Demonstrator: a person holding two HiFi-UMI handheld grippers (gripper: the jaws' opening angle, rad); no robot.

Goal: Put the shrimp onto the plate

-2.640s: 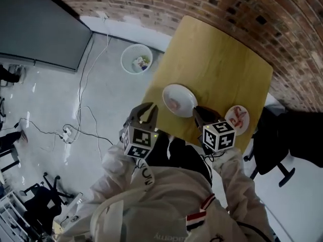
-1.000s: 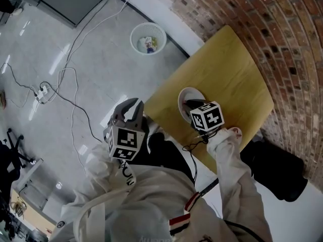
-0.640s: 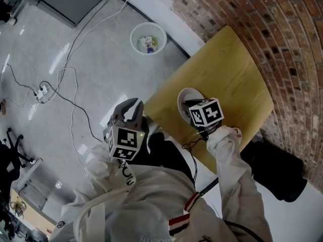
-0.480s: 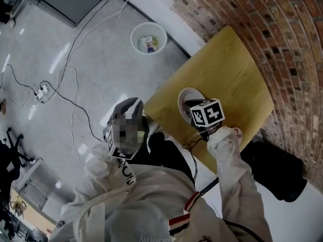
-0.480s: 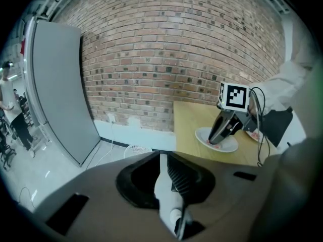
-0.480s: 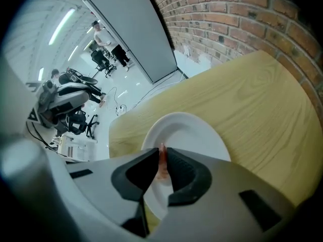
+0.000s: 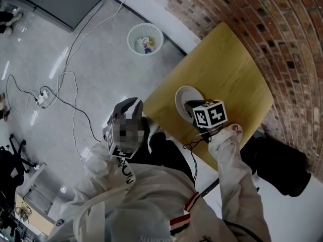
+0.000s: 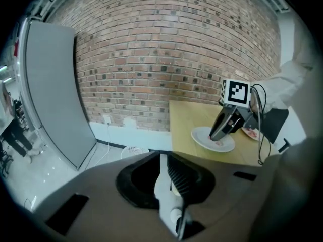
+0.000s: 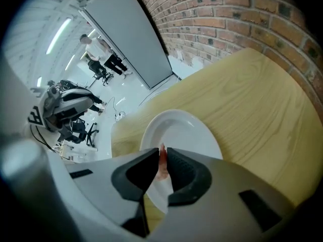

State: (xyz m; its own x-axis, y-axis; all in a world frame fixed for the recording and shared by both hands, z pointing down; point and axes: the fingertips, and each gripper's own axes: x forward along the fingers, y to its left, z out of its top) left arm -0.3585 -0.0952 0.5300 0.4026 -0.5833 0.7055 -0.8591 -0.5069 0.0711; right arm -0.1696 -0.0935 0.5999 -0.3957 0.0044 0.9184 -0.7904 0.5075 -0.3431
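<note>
A white plate [image 7: 181, 94] sits near the front edge of the yellow table [image 7: 227, 59]. My right gripper [image 7: 188, 105] points steeply down over it. In the right gripper view its jaws [image 9: 161, 154] are shut on a pink shrimp [image 9: 162, 161], just above the plate [image 9: 197, 130]. The left gripper view shows the same gripper [image 8: 217, 135] with its tips on the plate [image 8: 202, 136]. My left gripper [image 7: 132, 103] hangs off the table over the floor. Its jaws [image 8: 165, 157] are shut with nothing between them.
A second small plate with pink shrimp [image 8: 250, 132] lies to the right of the white plate, behind the right arm. A brick wall [image 7: 262, 19] borders the table. On the floor are a white waste basket [image 7: 145, 38], cables [image 7: 70, 74] and a black chair [image 7: 282, 165].
Since the earliest frame the right gripper has moved left from beside the small shrimp plate to over the white plate. Over the last second it has only rolled slightly. The left gripper has kept still.
</note>
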